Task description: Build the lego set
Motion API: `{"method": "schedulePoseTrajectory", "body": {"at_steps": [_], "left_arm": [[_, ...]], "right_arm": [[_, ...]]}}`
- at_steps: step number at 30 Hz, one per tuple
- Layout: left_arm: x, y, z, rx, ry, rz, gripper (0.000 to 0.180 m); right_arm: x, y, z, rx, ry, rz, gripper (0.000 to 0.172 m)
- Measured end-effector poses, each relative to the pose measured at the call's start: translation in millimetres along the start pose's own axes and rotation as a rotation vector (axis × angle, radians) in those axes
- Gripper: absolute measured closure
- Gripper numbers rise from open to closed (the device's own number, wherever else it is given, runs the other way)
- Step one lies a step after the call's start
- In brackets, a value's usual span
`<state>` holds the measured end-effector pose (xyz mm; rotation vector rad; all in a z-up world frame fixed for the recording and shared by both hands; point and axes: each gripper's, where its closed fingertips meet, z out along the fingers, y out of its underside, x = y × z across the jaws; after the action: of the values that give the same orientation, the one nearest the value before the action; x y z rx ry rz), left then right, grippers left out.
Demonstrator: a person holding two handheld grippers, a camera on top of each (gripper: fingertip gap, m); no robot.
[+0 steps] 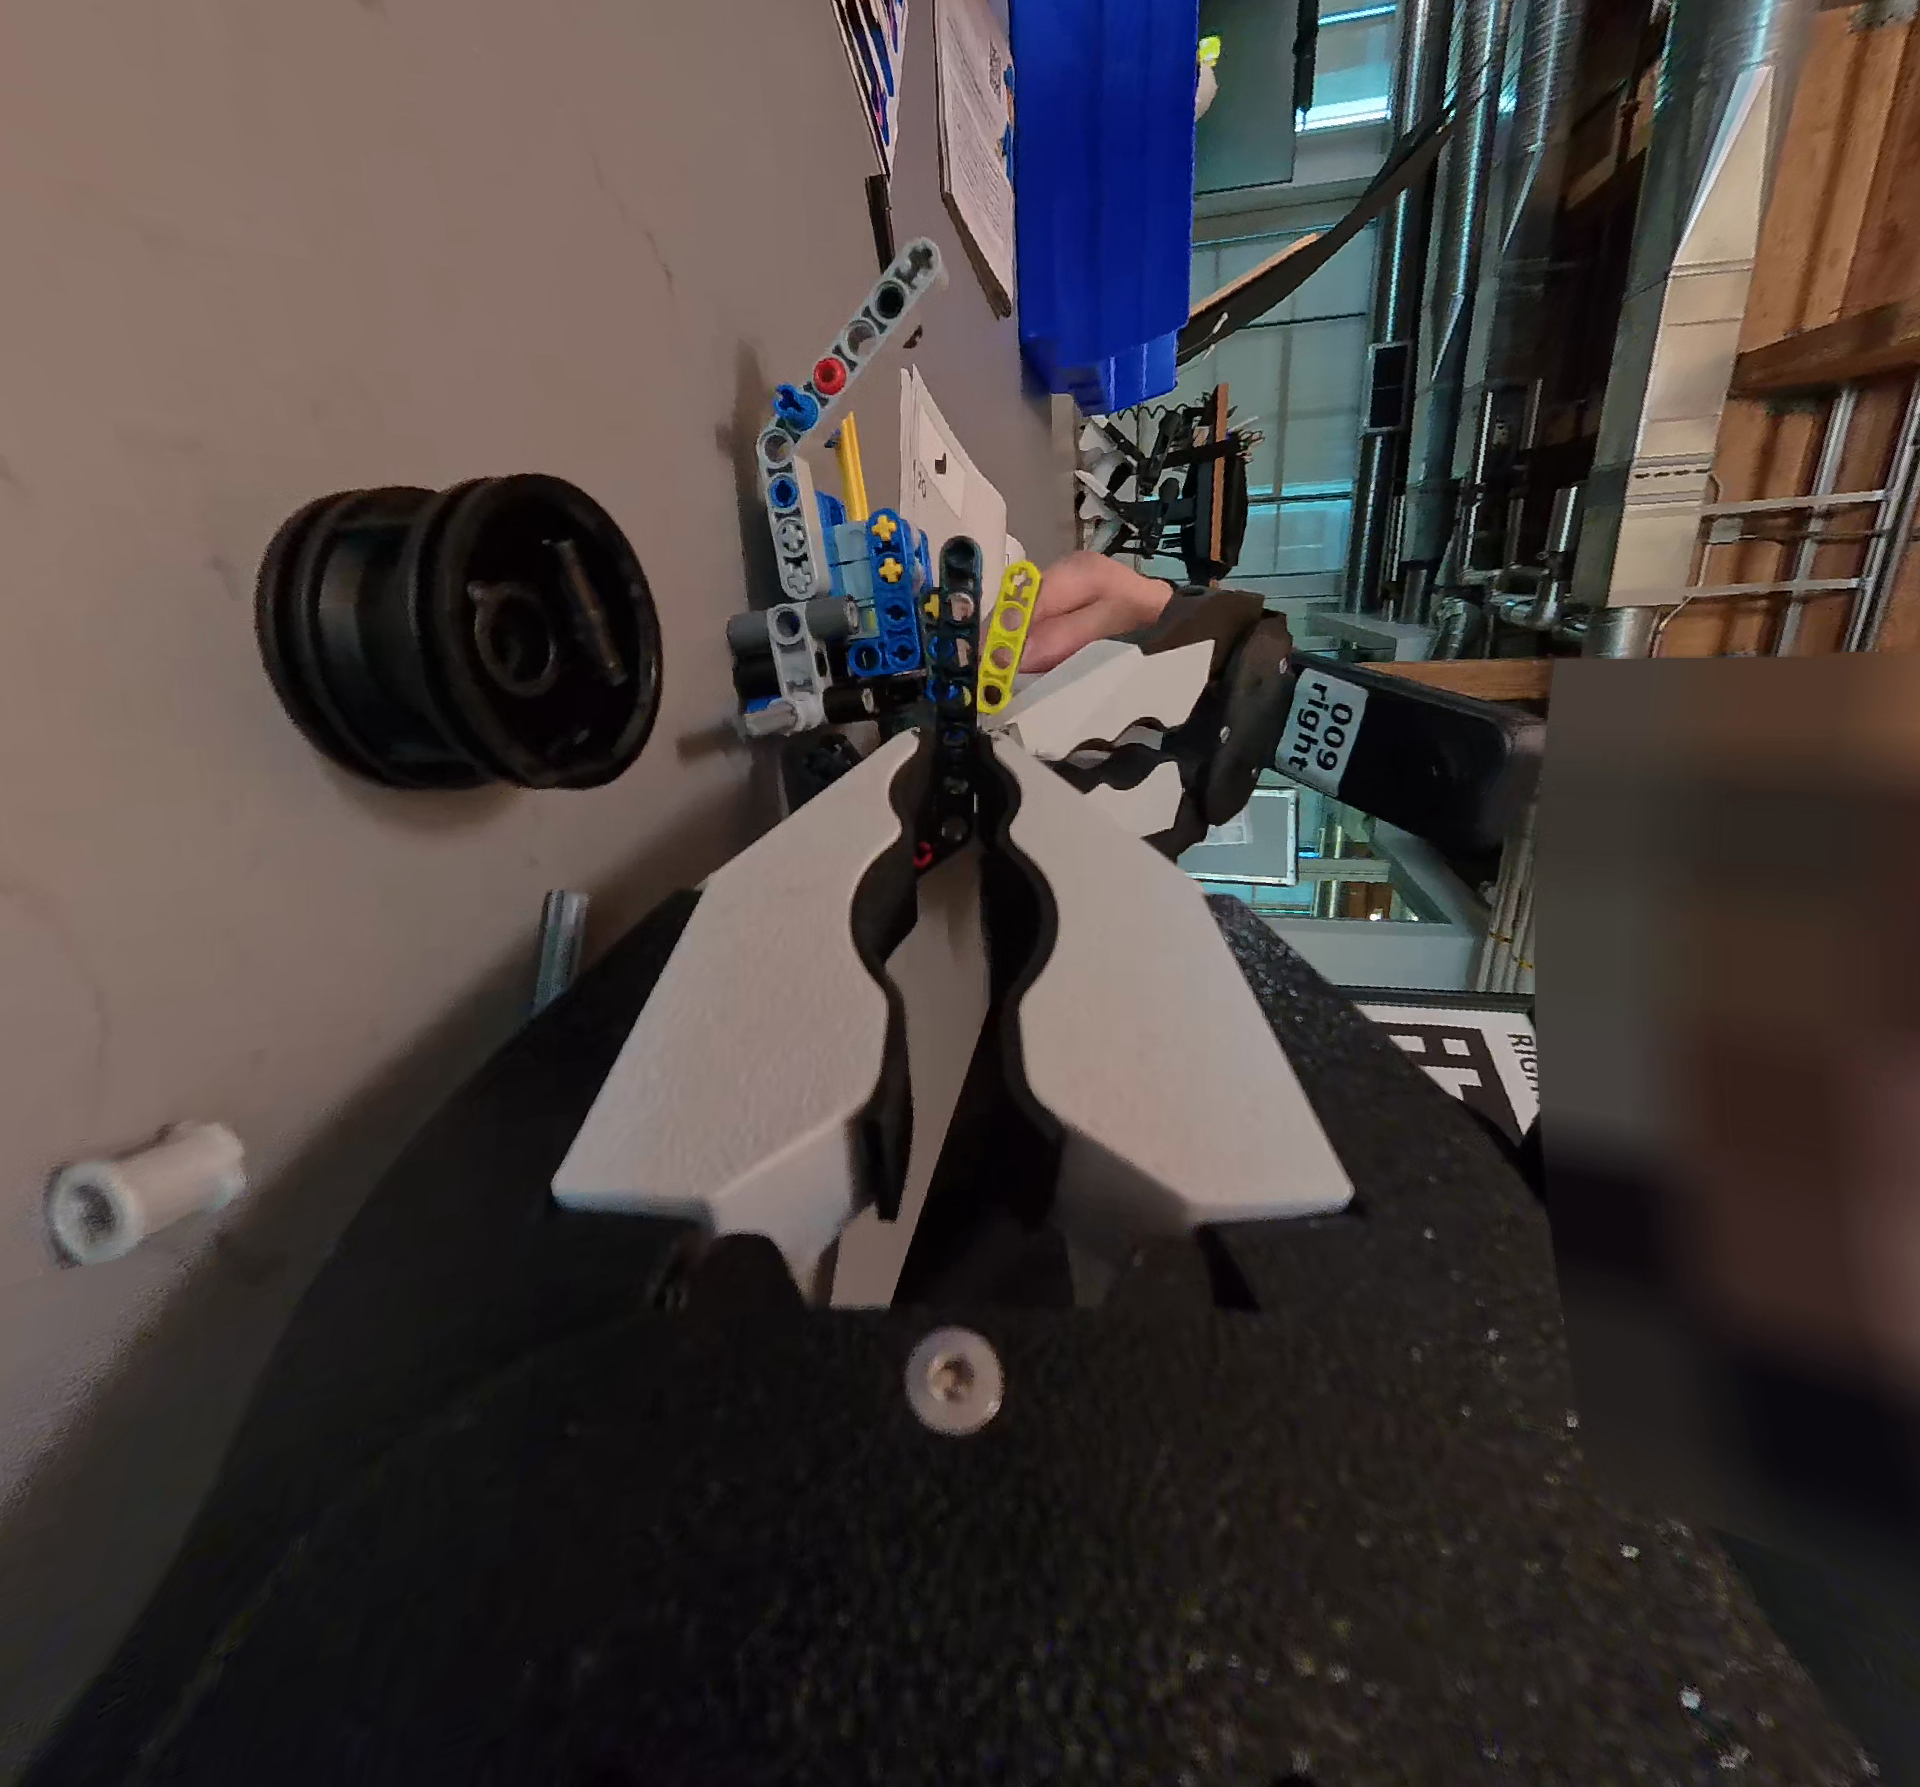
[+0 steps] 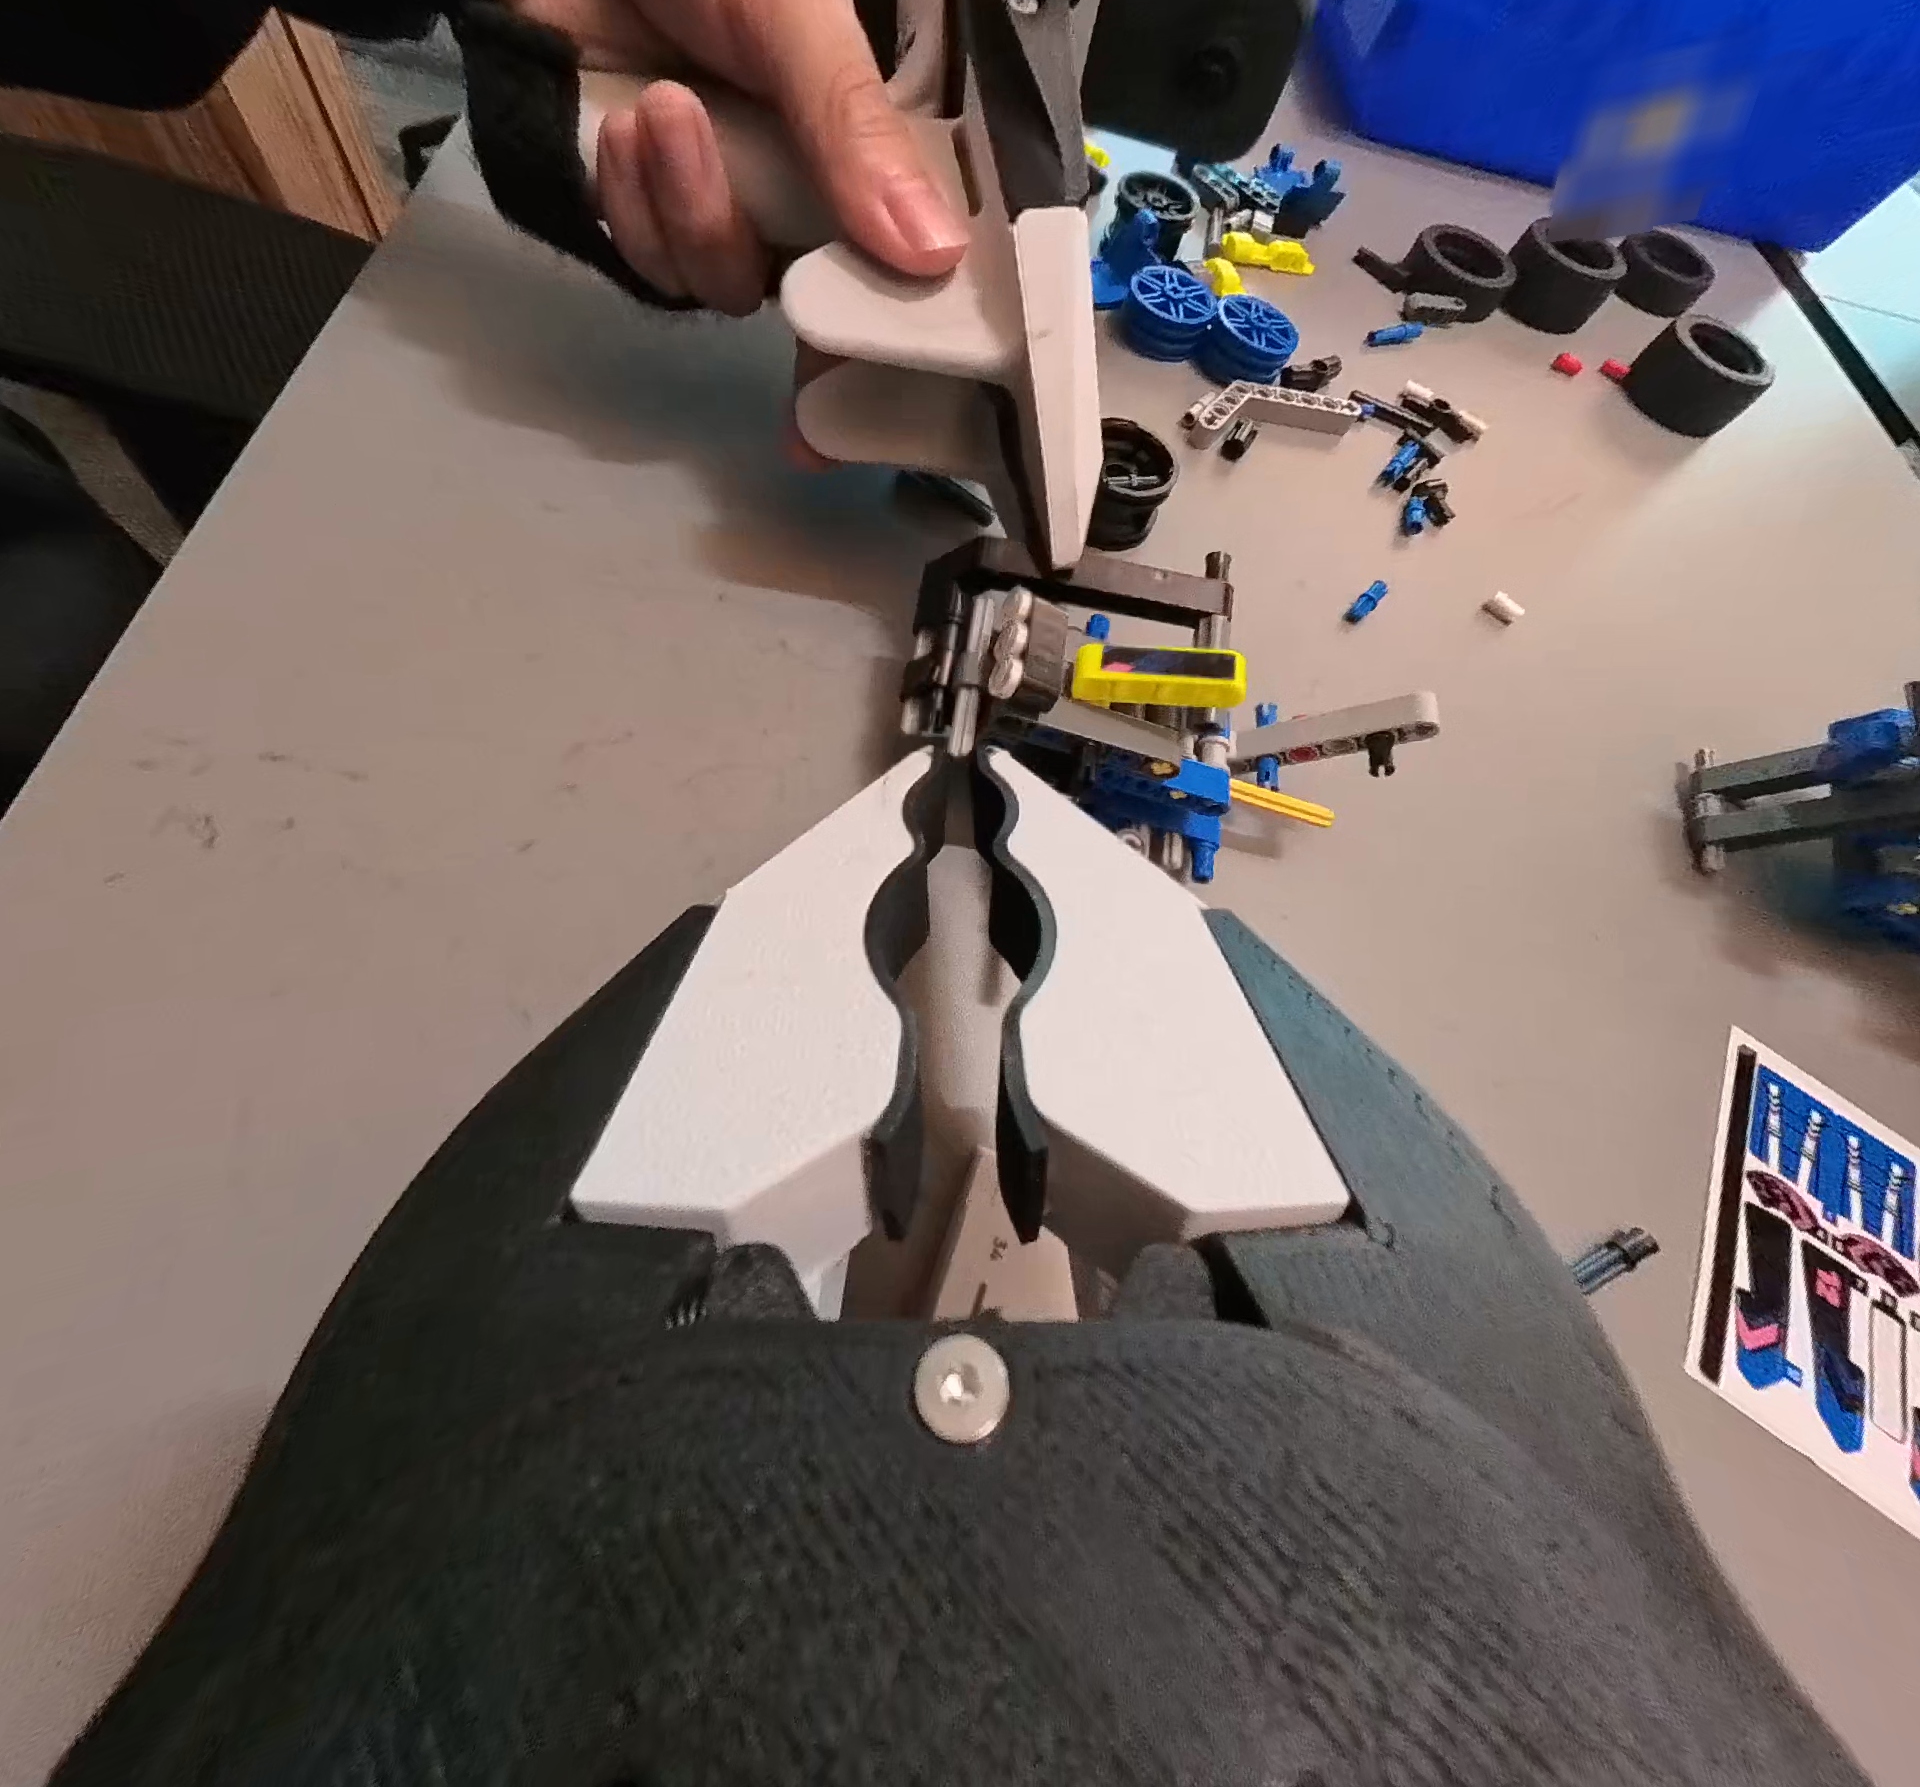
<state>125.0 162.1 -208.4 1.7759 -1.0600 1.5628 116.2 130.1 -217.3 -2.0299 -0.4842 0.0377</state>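
Both grippers grip one toy-brick assembly (image 2: 1091,688) on the grey table (image 2: 520,594): the left gripper (image 1: 951,750) fingers clamp its black perforated beam (image 1: 954,688), the right gripper (image 2: 961,766) fingers pinch a grey axle pin (image 2: 964,698). Opposing pulls might pop joints apart. Loose tyres (image 2: 1694,376) crowd the right; the left lies open.
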Motion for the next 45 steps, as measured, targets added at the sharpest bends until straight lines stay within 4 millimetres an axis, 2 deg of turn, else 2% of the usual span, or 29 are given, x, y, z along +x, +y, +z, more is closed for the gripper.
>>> {"method": "schedulePoseTrajectory", "body": {"at_steps": [12,14,16,20,24,28,33,37,40,45], "left_arm": [[-5,-4,4,0.026,0.077,-0.04,0.176],[-2,-5,3,0.023,0.086,-0.012,0.168],[2,-6,1,0.026,0.079,0.039,0.159],[-6,-8,-7,0.029,-0.068,0.242,0.158],[-15,-1,-12,-0.004,-0.208,0.405,0.157],[-11,2,-6,-0.025,-0.131,0.338,0.157],[-13,7,-13,-0.105,-0.092,0.404,0.155],[-26,16,-25,-0.204,-0.205,0.643,0.153],[-23,17,-27,-0.202,-0.236,0.799,0.159],[-22,17,-24,-0.226,-0.256,0.894,0.164]], "right_arm": [[5,3,4,-0.022,0.049,-0.023,0.17],[7,4,4,-0.023,0.056,-0.019,0.17],[9,4,4,-0.027,0.068,-0.016,0.17],[8,5,5,-0.034,0.066,-0.018,0.17],[9,6,6,-0.041,0.069,-0.023,0.17],[8,6,7,-0.045,0.068,-0.034,0.17],[8,6,7,-0.044,0.072,-0.043,0.17],[6,6,7,-0.047,0.064,-0.052,0.17],[5,6,7,-0.047,0.059,-0.05,0.17],[4,6,7,-0.048,0.059,-0.059,0.17]]}}
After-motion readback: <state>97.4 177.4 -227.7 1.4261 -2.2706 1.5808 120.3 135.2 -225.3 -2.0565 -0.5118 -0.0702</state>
